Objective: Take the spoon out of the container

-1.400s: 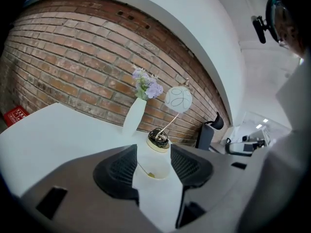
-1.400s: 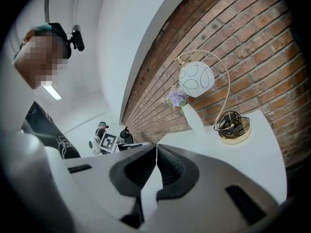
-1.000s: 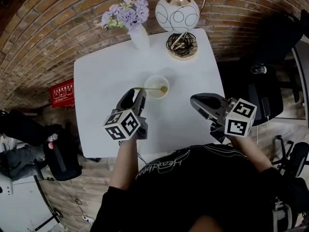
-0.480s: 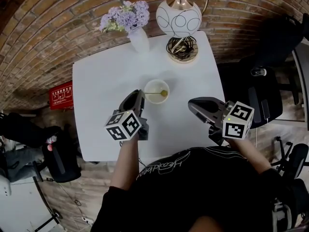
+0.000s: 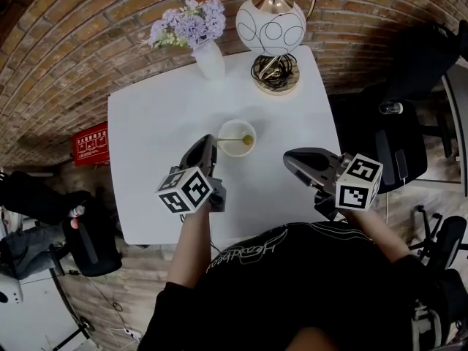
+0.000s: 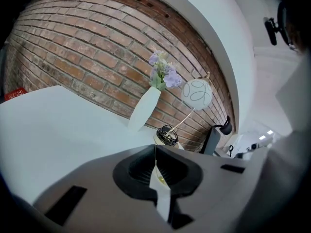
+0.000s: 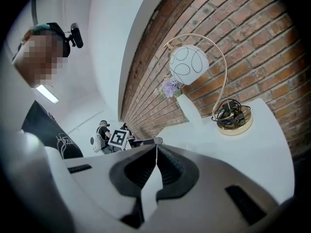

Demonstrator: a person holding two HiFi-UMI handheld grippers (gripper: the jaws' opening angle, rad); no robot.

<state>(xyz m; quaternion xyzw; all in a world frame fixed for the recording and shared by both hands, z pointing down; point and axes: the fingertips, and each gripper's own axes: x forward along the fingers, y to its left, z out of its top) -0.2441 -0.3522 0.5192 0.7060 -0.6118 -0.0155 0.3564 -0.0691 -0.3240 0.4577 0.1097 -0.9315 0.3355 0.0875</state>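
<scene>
A curved brick wall (image 5: 88, 42) is seen behind a white table (image 5: 153, 167), which stands on a wooden floor; at the table's far edge a white vase (image 5: 210, 61) with purple flowers (image 5: 186, 24) is set beside a white globe lamp (image 5: 270, 24) on a gold arched stem, whose round base (image 5: 276, 72) carries a coil of dark cable; a red box (image 5: 93, 143) lies on the floor to the table's left and a black office chair (image 5: 387, 123) is placed to its right. Near the middle of the table a small pale round container (image 5: 227, 125) is found, and a gold spoon (image 5: 238, 139) lies inside it, its bowl toward the right wall and its thin handle laid over the left rim. The left gripper (image 5: 213, 143) is held just beside the container's left edge, where the end of the handle is met by its tips; in the left gripper view the left gripper (image 6: 155, 152) is shown with its jaws drawn together after just closing, so the handle's end is taken to be pinched, though the thin handle itself cannot be picked out there. The spoon has not been lifted from the container. The right gripper (image 5: 289, 158) is held over the table's right front part, well apart from the container; in the right gripper view (image 7: 156, 149) its jaws are seen pressed together with nothing between them.
</scene>
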